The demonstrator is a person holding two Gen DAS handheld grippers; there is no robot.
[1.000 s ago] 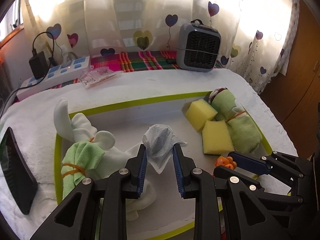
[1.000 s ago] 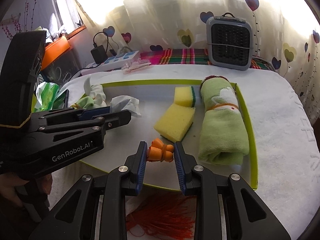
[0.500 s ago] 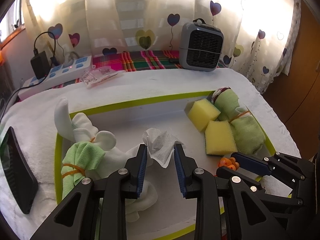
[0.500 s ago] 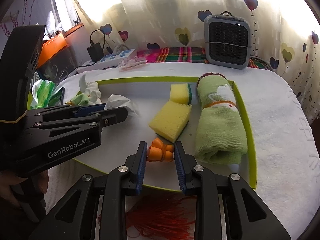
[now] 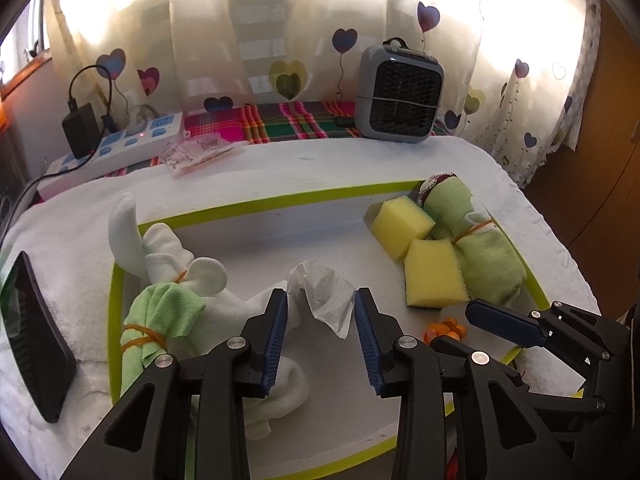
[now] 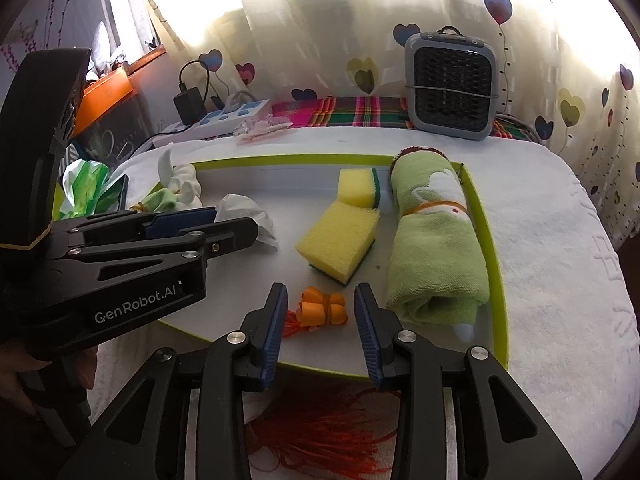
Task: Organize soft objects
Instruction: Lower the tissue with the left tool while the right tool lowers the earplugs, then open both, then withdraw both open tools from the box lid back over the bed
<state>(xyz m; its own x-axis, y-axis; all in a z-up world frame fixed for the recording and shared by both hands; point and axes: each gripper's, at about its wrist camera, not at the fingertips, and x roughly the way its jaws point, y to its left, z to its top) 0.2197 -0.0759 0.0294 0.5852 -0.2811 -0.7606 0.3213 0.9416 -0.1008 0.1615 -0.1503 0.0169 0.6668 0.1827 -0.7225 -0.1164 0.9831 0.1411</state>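
Releasing two soft items at once on the tray

Opening jaws on both grippers, risks are mostly snagging. Landmark: lime-rimmed white rectangular tray (image 6: 486, 220). The left gripper (image 5: 321, 334) has its jaws parting, with the crumpled white paper tissue (image 5: 322, 296) lying between them near the tray's middle, pads no longer pressing it. The right gripper (image 6: 320, 322) is likewise parting around the small bundle of orange foam pieces tied with orange cord (image 6: 323, 310), which sits just inside the tray's near edge, pads clear of it.

Risks, as judgement:
- Tissue is light and could cling to a ribbed blue pad and lift off if the left gripper pulls away fast.
- Orange cord trails over the tray's near rim to a loose orange tassel of strands (image 6: 320, 436) outside the tray; a finger catching it could drag the bundle back out.
- The two grippers sit close over the tray's near side, so a careless retreat could make them bump.

Around: two yellow sponge blocks with dark green backing (image 6: 340, 240) lie right of tray centre, touching the rolled green towel bound with a rubber band (image 6: 436, 248) along the tray's right wall. White socks banded with a green cloth (image 5: 160, 304) crowd the tray's left end, just beside the left gripper's finger, limiting room there. Behind the tray stand a grey boxy fan heater (image 6: 450, 88) and a white power strip (image 5: 120, 148); a dark phone (image 5: 36, 336) lies left of the tray.
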